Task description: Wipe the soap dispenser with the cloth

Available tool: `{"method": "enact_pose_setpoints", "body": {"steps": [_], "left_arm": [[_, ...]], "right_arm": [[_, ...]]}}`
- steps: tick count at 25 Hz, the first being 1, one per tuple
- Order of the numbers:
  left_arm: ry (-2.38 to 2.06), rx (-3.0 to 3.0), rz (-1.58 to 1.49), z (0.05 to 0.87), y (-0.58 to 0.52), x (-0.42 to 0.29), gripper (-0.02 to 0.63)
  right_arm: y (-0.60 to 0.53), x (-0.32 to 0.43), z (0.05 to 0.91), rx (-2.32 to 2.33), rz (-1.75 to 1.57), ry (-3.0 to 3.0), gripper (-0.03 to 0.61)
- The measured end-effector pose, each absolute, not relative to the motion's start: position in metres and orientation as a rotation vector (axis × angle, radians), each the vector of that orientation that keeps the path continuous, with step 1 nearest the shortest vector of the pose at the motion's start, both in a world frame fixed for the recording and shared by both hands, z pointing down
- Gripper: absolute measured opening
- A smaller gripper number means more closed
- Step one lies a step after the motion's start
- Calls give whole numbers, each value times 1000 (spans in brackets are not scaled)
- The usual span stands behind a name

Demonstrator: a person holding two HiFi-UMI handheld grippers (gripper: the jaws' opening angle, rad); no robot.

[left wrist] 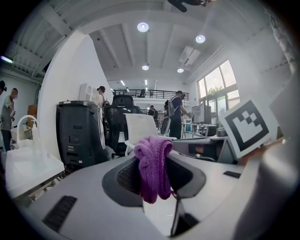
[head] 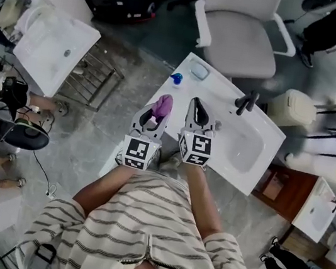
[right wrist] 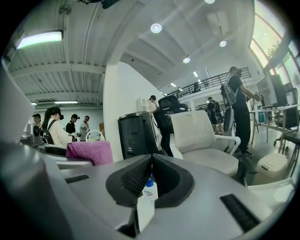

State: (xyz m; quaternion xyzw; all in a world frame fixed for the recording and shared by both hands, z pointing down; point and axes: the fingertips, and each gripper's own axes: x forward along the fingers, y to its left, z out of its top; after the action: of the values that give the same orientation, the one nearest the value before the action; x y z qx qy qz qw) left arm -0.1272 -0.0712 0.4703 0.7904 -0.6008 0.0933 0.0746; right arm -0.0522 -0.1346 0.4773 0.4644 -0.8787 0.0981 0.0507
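Observation:
The purple cloth (head: 162, 105) hangs bunched between the jaws of my left gripper (head: 157, 113), which is shut on it above the white sink counter (head: 181, 91). In the left gripper view the cloth (left wrist: 152, 171) droops from the pads of the left gripper (left wrist: 152, 159). My right gripper (head: 197, 111) hovers beside it, shut with nothing between its pads. The soap dispenser (head: 176, 78), a small white bottle with a blue cap, stands on the counter's far left corner. In the right gripper view it (right wrist: 149, 189) shows beyond the closed tips of the right gripper (right wrist: 151, 161), with the cloth (right wrist: 89, 151) at the left.
A black faucet (head: 246, 102) stands behind the basin (head: 245, 150). A grey oval dish (head: 199, 71) lies at the counter's far edge. A white office chair (head: 239, 34) and a bin (head: 293, 108) are beyond it. Another white sink (head: 52, 47) stands at the left.

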Motion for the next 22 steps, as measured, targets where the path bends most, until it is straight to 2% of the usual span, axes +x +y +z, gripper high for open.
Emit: {"method": "enact_pose_setpoints", "body": {"steps": [22], "left_arm": [[-1666, 2620, 209, 427, -72, -63, 130]], "right_arm": [[-91, 35, 420, 1661, 264, -2660, -2]]}}
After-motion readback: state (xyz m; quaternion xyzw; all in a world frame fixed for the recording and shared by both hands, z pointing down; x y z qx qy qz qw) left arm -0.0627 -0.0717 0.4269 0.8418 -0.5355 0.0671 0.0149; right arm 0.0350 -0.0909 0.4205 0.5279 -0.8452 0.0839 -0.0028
